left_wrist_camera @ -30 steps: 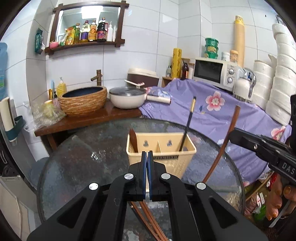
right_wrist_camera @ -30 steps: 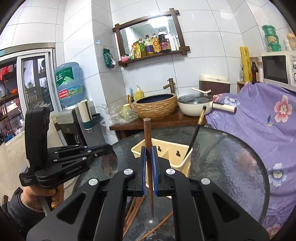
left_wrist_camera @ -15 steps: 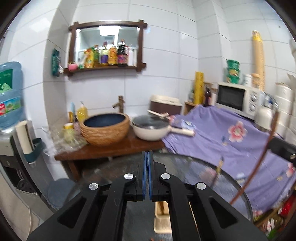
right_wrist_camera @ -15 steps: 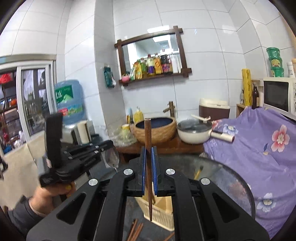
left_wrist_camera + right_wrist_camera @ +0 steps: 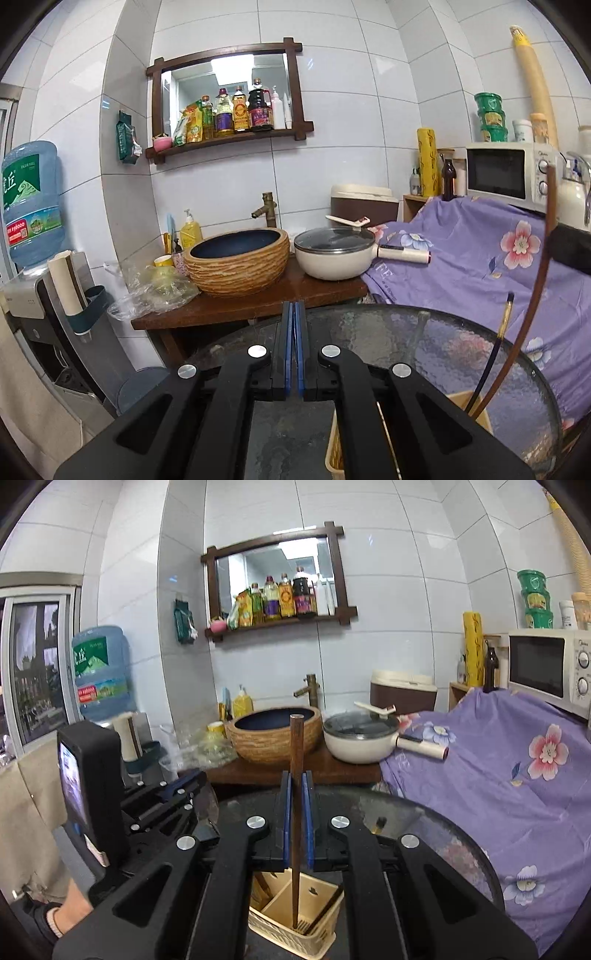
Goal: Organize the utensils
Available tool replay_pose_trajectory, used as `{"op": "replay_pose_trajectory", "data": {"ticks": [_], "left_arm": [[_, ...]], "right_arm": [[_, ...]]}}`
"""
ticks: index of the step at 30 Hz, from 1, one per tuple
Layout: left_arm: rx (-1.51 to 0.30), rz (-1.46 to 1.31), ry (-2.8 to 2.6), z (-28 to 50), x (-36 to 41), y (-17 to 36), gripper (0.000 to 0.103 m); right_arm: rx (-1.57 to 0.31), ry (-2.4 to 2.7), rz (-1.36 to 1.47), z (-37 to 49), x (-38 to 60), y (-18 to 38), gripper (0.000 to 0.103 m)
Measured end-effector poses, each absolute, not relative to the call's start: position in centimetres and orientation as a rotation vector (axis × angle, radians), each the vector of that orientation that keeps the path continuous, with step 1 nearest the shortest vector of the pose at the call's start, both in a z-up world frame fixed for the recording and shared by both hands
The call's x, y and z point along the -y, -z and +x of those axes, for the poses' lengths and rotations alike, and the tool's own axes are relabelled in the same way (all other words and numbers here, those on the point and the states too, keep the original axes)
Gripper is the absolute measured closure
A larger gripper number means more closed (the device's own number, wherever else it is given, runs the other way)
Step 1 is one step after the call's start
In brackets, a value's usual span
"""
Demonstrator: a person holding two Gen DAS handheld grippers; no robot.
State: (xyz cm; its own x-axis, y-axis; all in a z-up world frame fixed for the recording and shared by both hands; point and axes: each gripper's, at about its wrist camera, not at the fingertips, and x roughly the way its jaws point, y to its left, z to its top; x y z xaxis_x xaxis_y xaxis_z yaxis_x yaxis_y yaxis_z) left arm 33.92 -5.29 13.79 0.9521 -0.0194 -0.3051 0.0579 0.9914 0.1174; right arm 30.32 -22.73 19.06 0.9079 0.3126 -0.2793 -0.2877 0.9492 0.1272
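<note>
My right gripper (image 5: pixel 295 805) is shut on a brown wooden utensil handle (image 5: pixel 296 753) held upright, its lower end down inside the cream utensil basket (image 5: pixel 295 919) on the round glass table (image 5: pixel 454 849). The same brown utensil (image 5: pixel 532 306) shows at the right of the left wrist view, beside a dark gold-tipped chopstick (image 5: pixel 498 339) standing in the basket (image 5: pixel 476 406). My left gripper (image 5: pixel 293 332) is shut with nothing between its pads, raised left of the basket; it also shows in the right wrist view (image 5: pixel 162 805).
Behind the table a wooden shelf carries a woven basin (image 5: pixel 238 262) and a lidded cream pan (image 5: pixel 332 254). A purple floral cloth (image 5: pixel 480 258) covers the right side, with a microwave (image 5: pixel 506 175) above. A water dispenser (image 5: pixel 29 206) stands left.
Both grippers have risen and tilted up. The right gripper has brought the brown utensil over the basket and lowered its end into it. The left gripper stays shut.
</note>
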Motion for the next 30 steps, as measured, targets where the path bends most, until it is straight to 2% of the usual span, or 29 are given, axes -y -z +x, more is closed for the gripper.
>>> {"op": "replay_pose_trajectory", "data": {"ticks": [18,20,21,22,25,26,28,30], "left_arm": [[-0.475,0.076,0.162,33.8,5.8,-8.1,0.099],[-0.485,0.059,0.175,33.5,5.6,-8.0,0.083],[-0.482,0.055,0.177,33.3,5.4,-8.1,0.060],[-0.465,0.044,0.176,32.8,5.1,-8.3,0.043],[-0.421,0.019,0.173,31.2,4.2,-8.8,0.039],[-0.422,0.012,0.173,30.6,3.8,-8.9,0.038],[-0.428,-0.016,0.171,29.7,3.0,-8.9,0.026],[-0.446,-0.042,0.164,28.9,2.1,-8.4,0.021]], "right_arm": [[-0.409,-0.301,0.082,30.9,22.2,-11.0,0.096],[-0.419,-0.303,0.084,30.9,22.3,-10.6,0.095],[-0.428,-0.305,0.084,30.8,22.3,-10.5,0.093],[-0.431,-0.303,0.087,30.7,22.4,-10.3,0.087],[-0.415,-0.293,0.101,29.6,22.8,-10.0,0.054],[-0.404,-0.290,0.110,29.0,23.0,-10.0,0.052],[-0.404,-0.289,0.118,28.0,23.3,-9.7,0.051],[-0.420,-0.295,0.130,27.2,23.5,-9.4,0.051]]}}
